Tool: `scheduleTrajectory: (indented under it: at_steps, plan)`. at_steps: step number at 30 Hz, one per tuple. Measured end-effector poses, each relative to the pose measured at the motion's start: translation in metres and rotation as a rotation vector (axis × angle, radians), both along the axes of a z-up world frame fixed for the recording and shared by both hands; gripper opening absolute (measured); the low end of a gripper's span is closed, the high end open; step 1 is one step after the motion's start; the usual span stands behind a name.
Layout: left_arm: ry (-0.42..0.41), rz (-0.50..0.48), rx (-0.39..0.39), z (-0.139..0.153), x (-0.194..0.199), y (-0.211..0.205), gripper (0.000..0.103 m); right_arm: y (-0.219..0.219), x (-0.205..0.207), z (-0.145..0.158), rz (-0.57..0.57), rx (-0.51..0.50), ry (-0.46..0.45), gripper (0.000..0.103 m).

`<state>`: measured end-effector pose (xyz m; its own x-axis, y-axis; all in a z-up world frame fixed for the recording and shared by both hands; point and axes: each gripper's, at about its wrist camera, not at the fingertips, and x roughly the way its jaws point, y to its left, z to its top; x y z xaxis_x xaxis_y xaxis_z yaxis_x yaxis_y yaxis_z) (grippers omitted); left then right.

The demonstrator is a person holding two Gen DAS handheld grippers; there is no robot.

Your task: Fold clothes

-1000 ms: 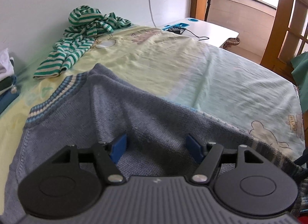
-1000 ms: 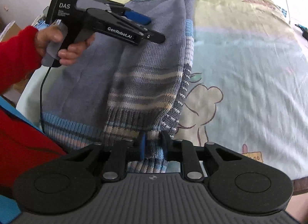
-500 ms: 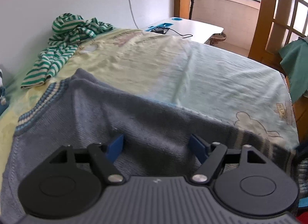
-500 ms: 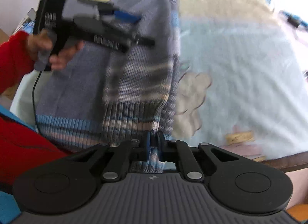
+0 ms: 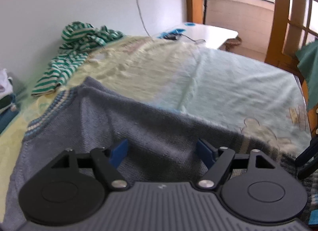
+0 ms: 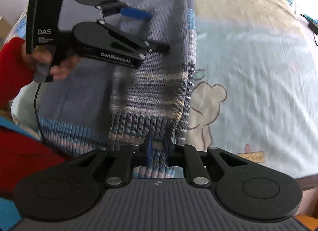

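A grey-blue knitted sweater [image 5: 159, 127] with striped bands lies folded lengthwise on the bed. Its ribbed hem is near me and its neck is farther off. My left gripper [image 5: 162, 147] hovers open over the sweater's middle with nothing between its blue pads. It also shows in the right wrist view as the left gripper [image 6: 157, 31], held by a hand [image 6: 59, 72] in a red sleeve. My right gripper [image 6: 158, 147] pinches the folded hem of the sweater [image 6: 151, 84]; its jaws are opening slightly, and the knit still fills the gap.
A green-and-white striped garment [image 5: 75, 52] is heaped at the far side by the wall. Folded clothes [image 5: 6, 96] sit at the left edge. The pale cartoon-print bedsheet [image 6: 248, 72] stretches right. A white table [image 5: 208, 32] and a wooden door frame [image 5: 278, 22] stand beyond the bed.
The left gripper has shifted a little across the sweater, and its fingers stand slightly wider. The right gripper stays on the hem, its pads squeezing tighter and then easing a little.
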<state>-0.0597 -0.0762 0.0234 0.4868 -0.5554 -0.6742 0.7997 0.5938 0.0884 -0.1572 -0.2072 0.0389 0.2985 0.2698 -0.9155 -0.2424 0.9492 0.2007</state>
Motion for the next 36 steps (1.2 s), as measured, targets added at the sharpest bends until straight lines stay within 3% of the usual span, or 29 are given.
scheduleTrajectory:
  at_steps: [5,11,15,24,27,32,36]
  plan:
    - [0.013,0.116,-0.04,0.016,0.0,0.023,0.078,0.007,0.019,-0.004,0.093,0.035,-0.004,0.029]
    - [0.051,0.249,-0.013,0.009,-0.004,0.037,0.078,0.0,0.03,-0.001,0.236,0.046,-0.001,0.026]
    - [0.069,0.337,-0.014,0.008,-0.015,0.042,0.078,-0.015,0.063,0.005,0.201,0.083,-0.061,0.026]
    - [0.104,0.528,0.0,0.005,-0.052,0.05,0.071,-0.008,0.128,-0.007,0.174,0.063,-0.209,0.026]
    - [0.117,0.602,0.005,0.004,-0.061,0.057,0.071,-0.006,0.149,-0.008,0.206,0.073,-0.147,0.026]
    - [0.148,0.767,-0.03,0.003,-0.066,0.078,0.071,0.011,0.166,0.012,0.284,0.091,-0.186,0.027]
    - [0.136,0.913,-0.053,0.007,-0.063,0.102,0.073,0.058,0.178,0.028,0.402,0.076,-0.246,0.032]
